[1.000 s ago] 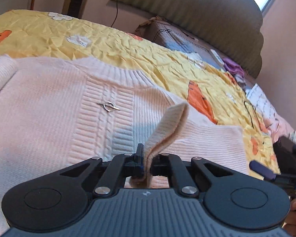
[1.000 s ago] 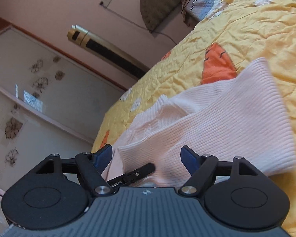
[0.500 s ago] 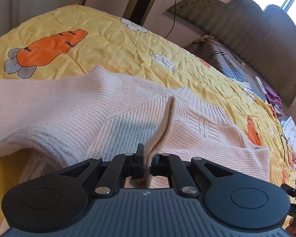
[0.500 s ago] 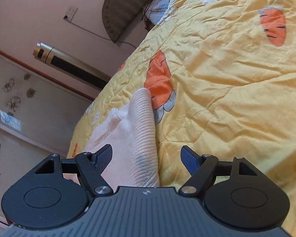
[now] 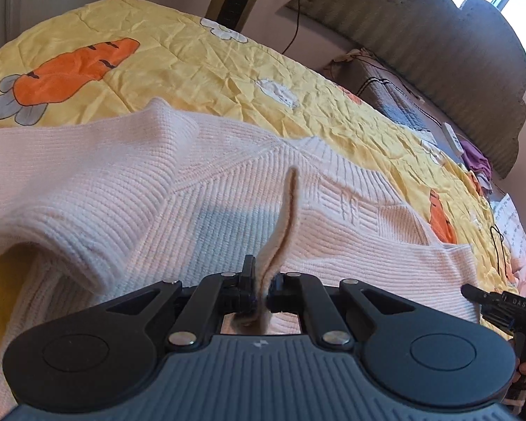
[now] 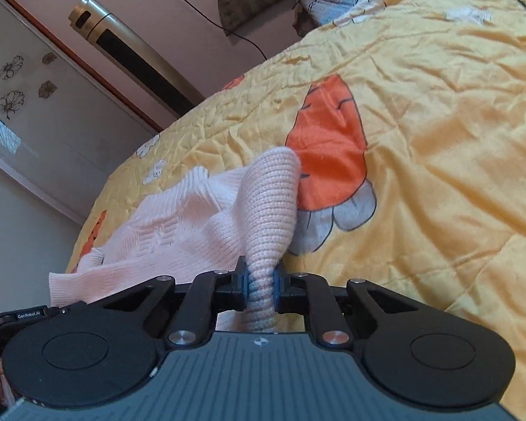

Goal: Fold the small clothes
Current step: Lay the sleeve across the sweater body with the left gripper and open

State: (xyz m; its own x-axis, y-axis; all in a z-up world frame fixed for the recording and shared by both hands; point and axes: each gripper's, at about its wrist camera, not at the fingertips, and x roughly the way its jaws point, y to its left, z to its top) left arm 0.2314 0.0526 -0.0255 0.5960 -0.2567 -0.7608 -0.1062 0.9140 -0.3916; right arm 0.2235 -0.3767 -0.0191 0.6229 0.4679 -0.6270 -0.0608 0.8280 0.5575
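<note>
Slippage worried us most: our left gripper (image 5: 261, 289) pinched only a thin fold of the pale pink ribbed knit sweater (image 5: 129, 210) lying on the yellow carrot-print quilt (image 5: 200, 66), while our right gripper (image 6: 259, 286), jaws just closed, clamped its bunched edge; bare quilt lay open toward two o'clock

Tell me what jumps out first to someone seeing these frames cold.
The pale pink knit sweater spread over the bright yellow carrot-print quilt dominates both views. Each gripper pinches a fold of it: the left gripper at the bottom centre of its view, and the right gripper, whose jaws have just closed, squeezing a thick ribbed bunch. Behind, a grey padded headboard stands against the wall.
</note>
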